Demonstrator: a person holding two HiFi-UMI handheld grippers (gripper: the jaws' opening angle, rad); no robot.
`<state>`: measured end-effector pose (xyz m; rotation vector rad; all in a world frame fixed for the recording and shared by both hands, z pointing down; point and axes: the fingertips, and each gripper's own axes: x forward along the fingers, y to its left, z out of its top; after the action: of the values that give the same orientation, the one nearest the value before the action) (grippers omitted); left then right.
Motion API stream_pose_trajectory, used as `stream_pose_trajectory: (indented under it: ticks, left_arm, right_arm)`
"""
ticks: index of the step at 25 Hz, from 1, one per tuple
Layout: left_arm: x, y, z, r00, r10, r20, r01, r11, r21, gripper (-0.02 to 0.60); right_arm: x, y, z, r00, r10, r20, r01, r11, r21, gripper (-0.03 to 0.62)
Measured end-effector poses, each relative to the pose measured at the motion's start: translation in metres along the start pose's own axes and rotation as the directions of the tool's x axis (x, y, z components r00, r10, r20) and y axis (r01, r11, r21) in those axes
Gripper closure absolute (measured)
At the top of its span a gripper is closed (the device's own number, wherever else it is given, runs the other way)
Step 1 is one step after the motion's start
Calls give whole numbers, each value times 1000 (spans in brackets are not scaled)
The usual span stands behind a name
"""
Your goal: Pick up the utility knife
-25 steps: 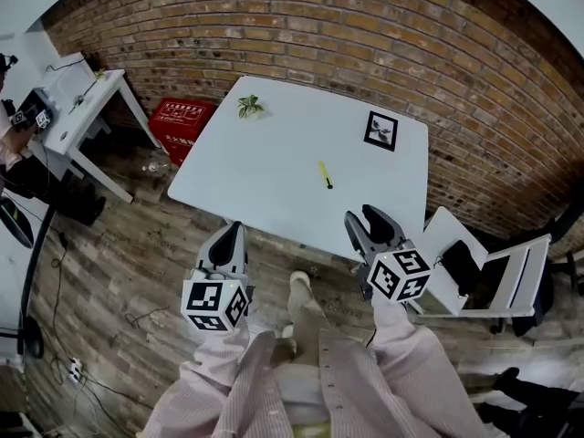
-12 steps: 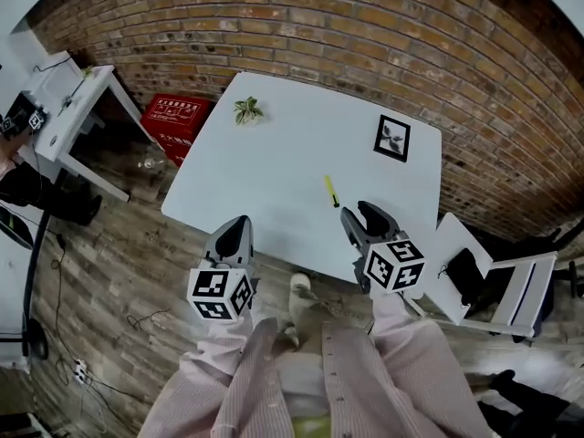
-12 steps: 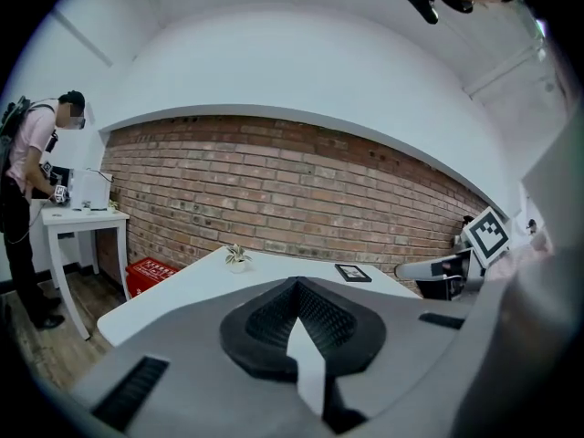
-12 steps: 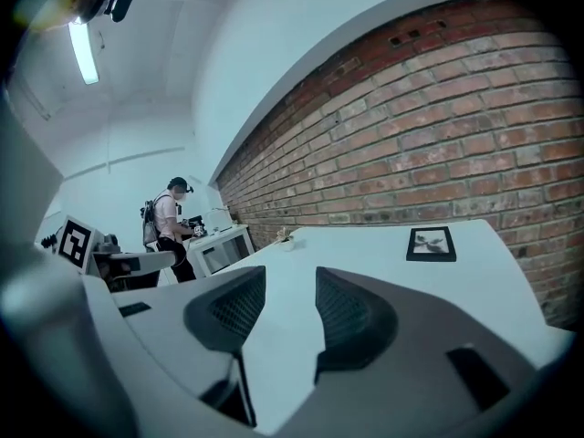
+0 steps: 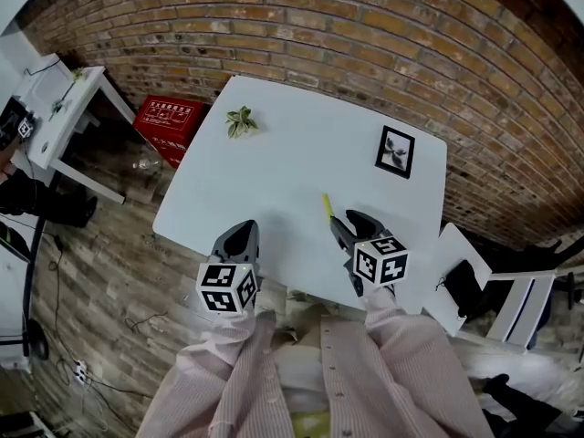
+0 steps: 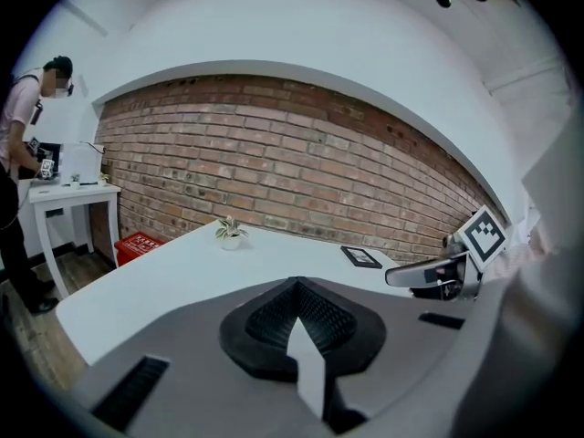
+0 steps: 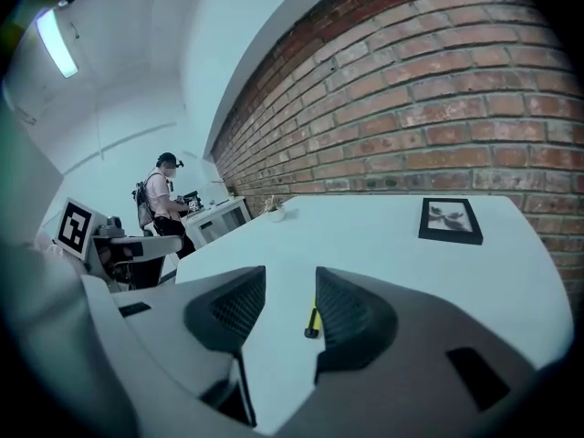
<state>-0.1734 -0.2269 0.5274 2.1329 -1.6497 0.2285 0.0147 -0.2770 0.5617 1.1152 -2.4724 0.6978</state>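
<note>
The utility knife (image 5: 327,206) is slim and yellow with a dark tip, and lies on the white table (image 5: 274,172) near its front edge. My right gripper (image 5: 350,223) stands open just behind and to the right of it, apart from it. In the right gripper view the knife (image 7: 313,320) shows in the gap between the jaws of that gripper (image 7: 290,286), close to the right finger. My left gripper (image 5: 240,238) is shut and empty over the table's front edge, to the left. In its own view, its pads (image 6: 297,290) meet.
A small potted plant (image 5: 241,121) stands at the table's far left and a black picture frame (image 5: 394,151) lies at the far right. A red crate (image 5: 169,117) and a white side table (image 5: 55,126) stand left, with a white chair (image 5: 511,286) right. A person (image 6: 23,153) stands by the side table.
Both grippers have moved forward from the floor side onto the table's front edge. The right gripper has come close to the knife, which has not moved.
</note>
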Motion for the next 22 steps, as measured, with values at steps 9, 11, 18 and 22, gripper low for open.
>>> stream_pose_trajectory:
  ticks: [9, 11, 18, 22]
  left_arm:
    - [35, 0, -21, 996, -4, -88, 1, 999, -34, 590]
    - [39, -1, -25, 994, -5, -105, 1, 999, -38, 590]
    - [50, 1, -37, 987, -12, -157, 5, 999, -44, 591]
    - [57, 1, -41, 983, -25, -181, 17, 999, -46, 591]
  right_arm:
    - [33, -12, -18, 993, 46, -108, -43, 999, 31, 419]
    - [38, -13, -22, 989, 53, -135, -50, 998, 30, 419]
    - [54, -16, -39, 974, 24, -225, -26, 1000, -6, 421]
    - [61, -16, -44, 965, 6, -261, -14, 1000, -28, 421]
